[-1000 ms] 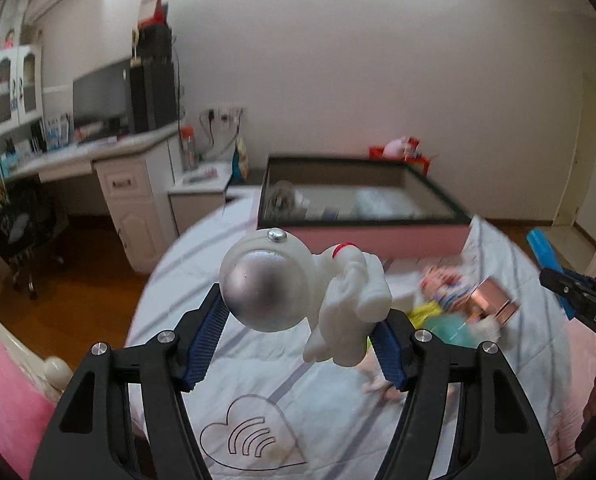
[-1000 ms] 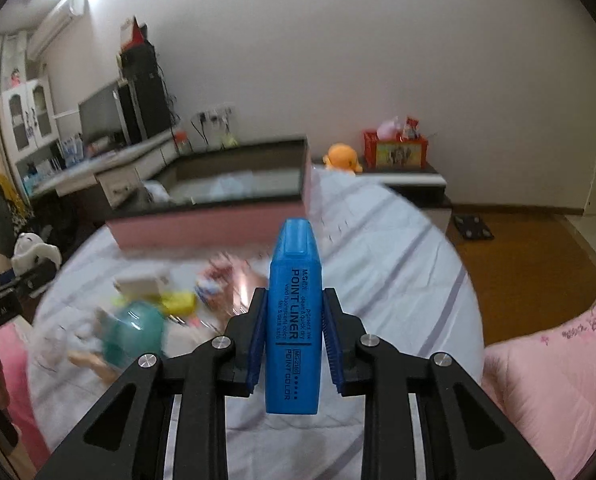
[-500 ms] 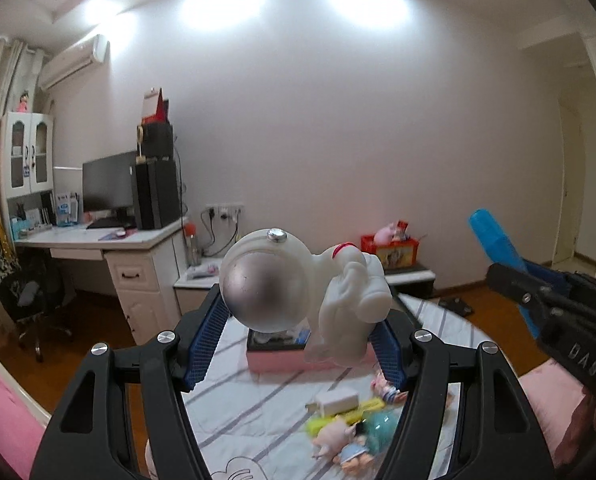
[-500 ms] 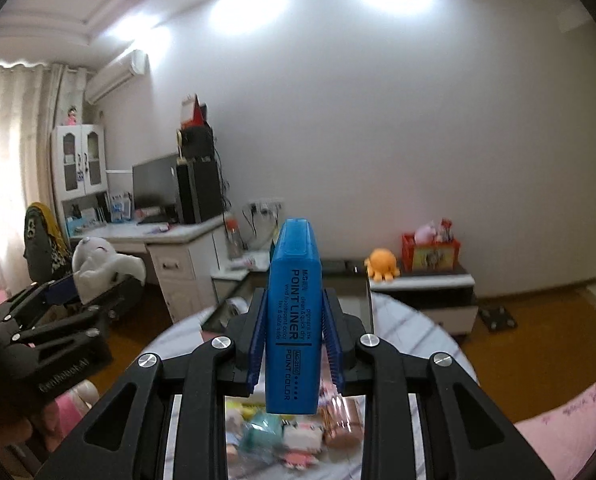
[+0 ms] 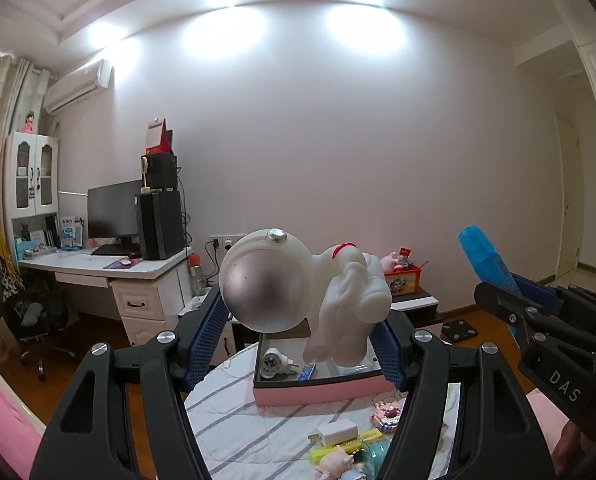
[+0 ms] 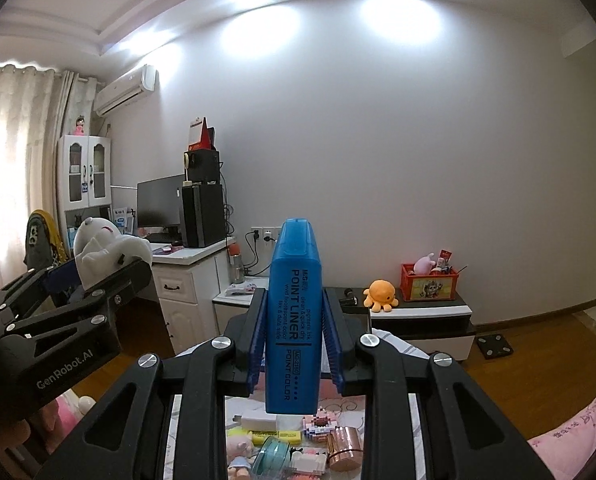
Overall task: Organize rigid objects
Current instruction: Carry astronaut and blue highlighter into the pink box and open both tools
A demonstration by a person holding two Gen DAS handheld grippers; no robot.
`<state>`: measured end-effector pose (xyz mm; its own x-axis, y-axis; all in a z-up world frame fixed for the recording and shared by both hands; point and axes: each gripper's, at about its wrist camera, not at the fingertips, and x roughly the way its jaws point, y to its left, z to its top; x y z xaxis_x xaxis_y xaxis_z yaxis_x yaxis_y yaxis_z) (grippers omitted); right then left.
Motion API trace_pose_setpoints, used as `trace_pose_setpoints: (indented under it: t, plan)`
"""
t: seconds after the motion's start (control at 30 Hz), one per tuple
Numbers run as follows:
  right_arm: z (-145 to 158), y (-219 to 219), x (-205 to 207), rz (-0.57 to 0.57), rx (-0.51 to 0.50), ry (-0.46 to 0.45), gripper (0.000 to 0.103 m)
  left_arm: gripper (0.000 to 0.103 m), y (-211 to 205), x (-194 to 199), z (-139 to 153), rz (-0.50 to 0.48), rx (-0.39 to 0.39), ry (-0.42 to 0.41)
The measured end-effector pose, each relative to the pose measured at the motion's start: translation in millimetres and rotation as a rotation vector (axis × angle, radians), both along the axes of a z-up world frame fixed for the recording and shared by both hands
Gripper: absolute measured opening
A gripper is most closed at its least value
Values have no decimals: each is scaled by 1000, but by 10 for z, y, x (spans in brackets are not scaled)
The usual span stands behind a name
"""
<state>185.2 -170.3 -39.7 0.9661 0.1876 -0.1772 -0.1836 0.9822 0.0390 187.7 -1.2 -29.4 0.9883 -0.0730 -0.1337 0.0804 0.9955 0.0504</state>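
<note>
Left gripper (image 5: 304, 344) clamps astronaut figurine (image 5: 302, 292) sideways, helmet left, long axis across the jaws. Right gripper (image 6: 293, 354) pinches blue highlighter (image 6: 295, 320) upright, cap up. Both held high above striped table (image 5: 233, 424).

pink box (image 5: 322, 394) partly hidden, bottom toys (image 6: 253, 458) cut off

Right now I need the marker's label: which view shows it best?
The right wrist view: the blue marker stands upright in the right gripper, print facing the camera. The left wrist view shows only its cap end, label unseen.
</note>
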Motion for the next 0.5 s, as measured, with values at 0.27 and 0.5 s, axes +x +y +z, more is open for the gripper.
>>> trace_pose_setpoints:
  t: [0.27, 0.5]
  plan:
    - [-64, 11, 319, -6, -14, 43, 27, 68, -63, 398, -108, 9, 32, 53]
    - [-221, -81, 1018, -13, -36, 136, 27, 68, 2, 1161, -332, -55, -12, 201]
